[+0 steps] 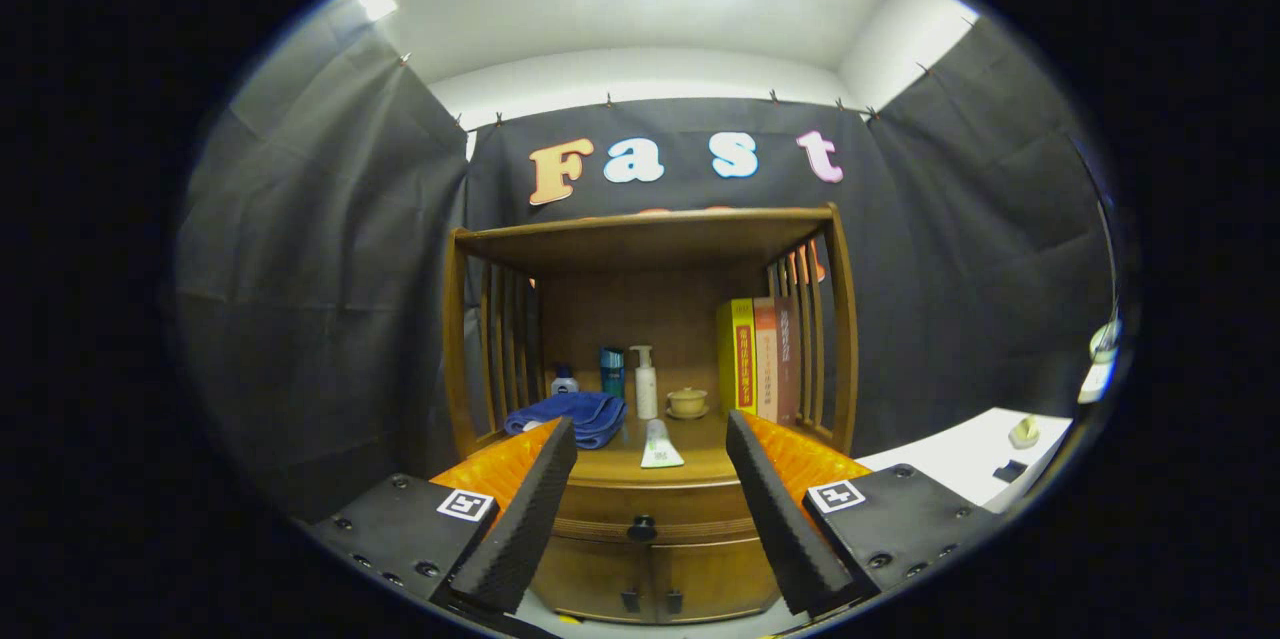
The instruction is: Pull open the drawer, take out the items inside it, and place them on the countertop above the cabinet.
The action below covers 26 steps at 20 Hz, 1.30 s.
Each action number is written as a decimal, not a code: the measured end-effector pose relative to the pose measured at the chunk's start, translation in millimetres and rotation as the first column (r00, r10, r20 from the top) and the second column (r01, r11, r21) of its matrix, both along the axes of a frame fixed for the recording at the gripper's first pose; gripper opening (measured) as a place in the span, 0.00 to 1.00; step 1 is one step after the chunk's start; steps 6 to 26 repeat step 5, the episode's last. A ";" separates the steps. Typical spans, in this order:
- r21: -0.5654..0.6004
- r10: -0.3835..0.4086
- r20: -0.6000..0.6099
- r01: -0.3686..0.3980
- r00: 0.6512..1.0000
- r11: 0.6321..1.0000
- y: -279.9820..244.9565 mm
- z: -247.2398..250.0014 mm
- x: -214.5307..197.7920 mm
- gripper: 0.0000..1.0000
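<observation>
The gripper [650, 439] is held with its fingers spread wide apart, nothing between them; the closed drawer [650, 519] with its dark knob [642, 527] is seen just ahead between them, and beyond, on the counter [690, 464], a tube [659, 446] and a blue towel [570, 416] are laid

Cabinet straight ahead of your open jaws

Your gripper [650, 439] hangs with its jaws spread wide, touching nothing; between them, beyond the tips, sits the drawer [650, 509] with its knob [642, 527], shut, above two small doors [650, 579]. On the countertop [700, 464] over it, a tube [659, 445] lies in front, a folded towel [572, 416] to its left, bottles [645, 382] and a small cup [687, 402] behind, books [760, 359] upright at right. A desk [960, 454] stands right of the cabinet.
</observation>
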<state>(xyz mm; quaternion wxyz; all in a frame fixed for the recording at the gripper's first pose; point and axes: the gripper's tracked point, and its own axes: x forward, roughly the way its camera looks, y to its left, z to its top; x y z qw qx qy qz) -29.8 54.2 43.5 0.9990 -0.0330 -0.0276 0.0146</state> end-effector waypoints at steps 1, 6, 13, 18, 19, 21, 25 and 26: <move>-0.013 -0.008 0.008 0.009 1.000 1.000 0.7 -0.1 -0.1 0.98; 0.020 0.010 -0.018 -0.010 1.000 1.000 8.7 -11.6 3.5 0.98; 0.020 0.010 -0.018 -0.010 1.000 1.000 8.7 -11.6 3.5 0.98; 0.020 0.010 -0.018 -0.010 1.000 1.000 8.7 -11.6 3.5 0.98; 0.020 0.010 -0.018 -0.010 1.000 1.000 8.7 -11.6 3.5 0.98; 0.020 0.010 -0.018 -0.010 1.000 1.000 8.7 -11.6 3.5 0.98; 0.020 0.010 -0.018 -0.010 1.000 1.000 8.7 -11.6 3.5 0.98; 0.020 0.010 -0.018 -0.010 1.000 1.000 8.7 -11.6 3.5 0.98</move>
